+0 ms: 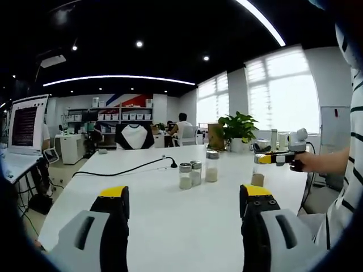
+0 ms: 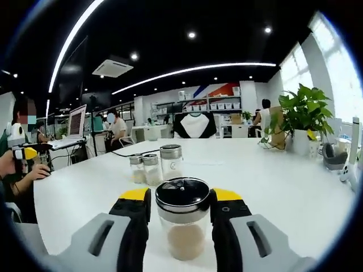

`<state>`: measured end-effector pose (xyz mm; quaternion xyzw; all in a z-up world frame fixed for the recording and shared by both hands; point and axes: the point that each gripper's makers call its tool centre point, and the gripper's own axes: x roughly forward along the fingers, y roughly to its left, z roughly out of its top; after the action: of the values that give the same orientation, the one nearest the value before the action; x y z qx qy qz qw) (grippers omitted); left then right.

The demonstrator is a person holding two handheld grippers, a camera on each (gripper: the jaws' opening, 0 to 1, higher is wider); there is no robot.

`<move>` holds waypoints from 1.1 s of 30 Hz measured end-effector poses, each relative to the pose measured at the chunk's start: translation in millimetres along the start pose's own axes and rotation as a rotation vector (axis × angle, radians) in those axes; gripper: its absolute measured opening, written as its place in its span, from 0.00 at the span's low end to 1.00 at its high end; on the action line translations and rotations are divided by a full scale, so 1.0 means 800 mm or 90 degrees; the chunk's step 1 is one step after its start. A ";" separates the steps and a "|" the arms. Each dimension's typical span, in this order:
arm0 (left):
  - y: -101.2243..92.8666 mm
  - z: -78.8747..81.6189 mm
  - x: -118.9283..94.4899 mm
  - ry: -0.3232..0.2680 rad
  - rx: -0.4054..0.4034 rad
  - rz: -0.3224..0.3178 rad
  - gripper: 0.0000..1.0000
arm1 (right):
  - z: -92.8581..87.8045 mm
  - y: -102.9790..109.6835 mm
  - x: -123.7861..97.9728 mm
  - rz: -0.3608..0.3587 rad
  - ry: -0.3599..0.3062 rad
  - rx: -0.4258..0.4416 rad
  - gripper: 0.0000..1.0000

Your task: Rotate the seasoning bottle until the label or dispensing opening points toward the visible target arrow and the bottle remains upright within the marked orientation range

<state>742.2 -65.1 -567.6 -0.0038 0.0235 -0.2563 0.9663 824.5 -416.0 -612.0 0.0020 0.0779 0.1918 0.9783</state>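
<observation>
Fingers of your right gripper (image 2: 180, 212) flank the bottle (image 2: 182, 218) just under its black lid, touching or nearly so; whether they clamp it I cannot tell. It stands upright on the white surface (image 2: 272, 181), near three other jars (image 2: 154, 166). Your left gripper (image 1: 184, 212) hangs open and empty, well back from those jars. Twist with a loose hold and the glass may slip without turning; roll your wrist and the bottle could tilt or tip. No target arrow shows, so you risk overshooting the heading.
</observation>
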 end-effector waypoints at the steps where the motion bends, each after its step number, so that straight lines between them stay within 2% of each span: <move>1: 0.000 0.000 0.000 0.000 0.000 0.000 0.84 | 0.000 -0.001 0.000 0.000 -0.001 -0.002 0.37; 14: -0.002 -0.006 -0.006 0.011 0.001 -0.004 0.84 | 0.001 0.001 0.002 0.062 -0.002 -0.016 0.36; 22: -0.008 -0.001 0.001 0.015 0.017 -0.021 0.84 | 0.001 0.004 0.002 0.096 -0.007 -0.012 0.36; 27: -0.010 0.001 0.003 0.011 0.015 -0.026 0.84 | 0.002 0.010 0.001 0.137 -0.004 -0.018 0.36; 33: -0.015 -0.006 0.001 0.019 0.013 -0.029 0.84 | 0.003 0.013 0.001 0.179 -0.001 -0.026 0.37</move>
<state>736.4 -76.0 -572.4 0.0090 0.0352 -0.2783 0.9598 821.6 -405.7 -609.7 -0.0070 0.0725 0.3284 0.9417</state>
